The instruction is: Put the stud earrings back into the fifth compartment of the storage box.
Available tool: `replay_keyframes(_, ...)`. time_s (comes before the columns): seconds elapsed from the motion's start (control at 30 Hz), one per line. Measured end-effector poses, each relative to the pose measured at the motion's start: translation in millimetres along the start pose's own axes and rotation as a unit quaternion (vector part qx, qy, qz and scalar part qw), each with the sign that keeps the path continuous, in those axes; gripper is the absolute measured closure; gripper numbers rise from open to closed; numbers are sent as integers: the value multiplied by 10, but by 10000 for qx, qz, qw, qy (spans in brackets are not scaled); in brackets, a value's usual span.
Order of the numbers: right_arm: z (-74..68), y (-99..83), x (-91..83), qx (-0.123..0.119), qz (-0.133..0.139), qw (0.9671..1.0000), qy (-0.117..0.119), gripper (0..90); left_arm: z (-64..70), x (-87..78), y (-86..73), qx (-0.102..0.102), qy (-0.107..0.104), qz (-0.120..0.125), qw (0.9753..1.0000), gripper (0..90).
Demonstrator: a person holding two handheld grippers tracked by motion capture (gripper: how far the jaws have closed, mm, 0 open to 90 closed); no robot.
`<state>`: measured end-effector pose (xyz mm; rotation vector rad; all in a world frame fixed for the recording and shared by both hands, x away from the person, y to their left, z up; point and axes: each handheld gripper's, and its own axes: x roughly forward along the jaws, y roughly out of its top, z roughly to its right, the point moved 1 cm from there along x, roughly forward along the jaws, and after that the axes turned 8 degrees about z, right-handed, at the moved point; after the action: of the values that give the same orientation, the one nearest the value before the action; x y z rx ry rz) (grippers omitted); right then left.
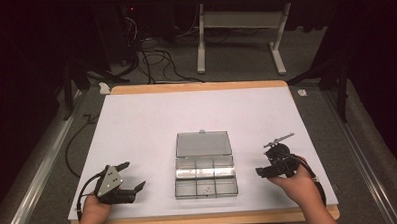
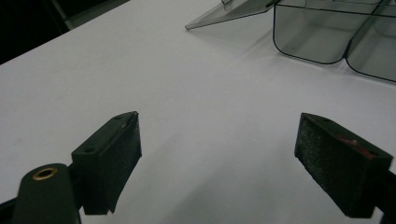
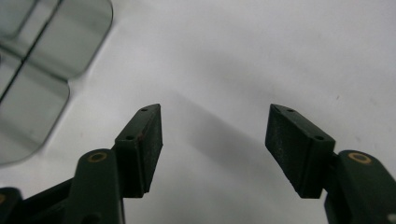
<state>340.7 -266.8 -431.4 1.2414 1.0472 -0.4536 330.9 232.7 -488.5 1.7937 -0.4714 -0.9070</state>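
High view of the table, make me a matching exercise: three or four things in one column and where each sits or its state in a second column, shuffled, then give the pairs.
Things:
1. left tool
2. right tool
3. clear compartment box
4. box lid

Places or states:
A. swung open, lying flat on the far side of the box
B. open, near the table's right front, held in a hand
C. middle of the white table, near the front edge
D. open, near the table's left front corner

Pairs: 1-D, 2-B, 3-C, 4-A
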Motion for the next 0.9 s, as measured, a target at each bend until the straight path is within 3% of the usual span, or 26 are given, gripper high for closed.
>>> replay_keyframes(0.17,-32,-81,13,94,858,9962,-114,365,0,0,0,-2,11,0,10000,150)
replay_keyframes(0.33,-81,-213,71,62,1379,9903,-150,375,-1,0,-1,-18,2,5,10000,150)
replay_keyframes(0.4,-118,-328,93,99,1758,9839,-317,378,3,-6,-1,1,-4,19,10000,150)
replay_keyframes(0.47,-144,-493,124,207,2177,9751,-358,419,-6,-3,0,-32,0,4,10000,150)
replay_keyframes(0.5,-133,-542,114,36,2074,9773,-424,351,-11,0,0,-57,8,-18,10000,150)
replay_keyframes(0.57,-123,-560,108,-6,2079,9769,-497,365,-12,0,0,-61,9,-17,10000,150)
replay_keyframes(0.6,-100,-590,116,49,2098,9761,-562,361,-8,-1,0,-49,11,-1,10000,150)
replay_keyframes(0.7,0,-613,169,481,2097,9757,-404,317,-9,13,2,-62,32,-70,10000,150)
replay_keyframes(0.8,5,-611,173,361,2106,9760,-426,318,-5,16,2,-46,64,-86,9999,150)
replay_keyframes(0.9,2,-624,180,400,2058,9771,-362,320,-5,24,4,-45,52,-121,9999,150)
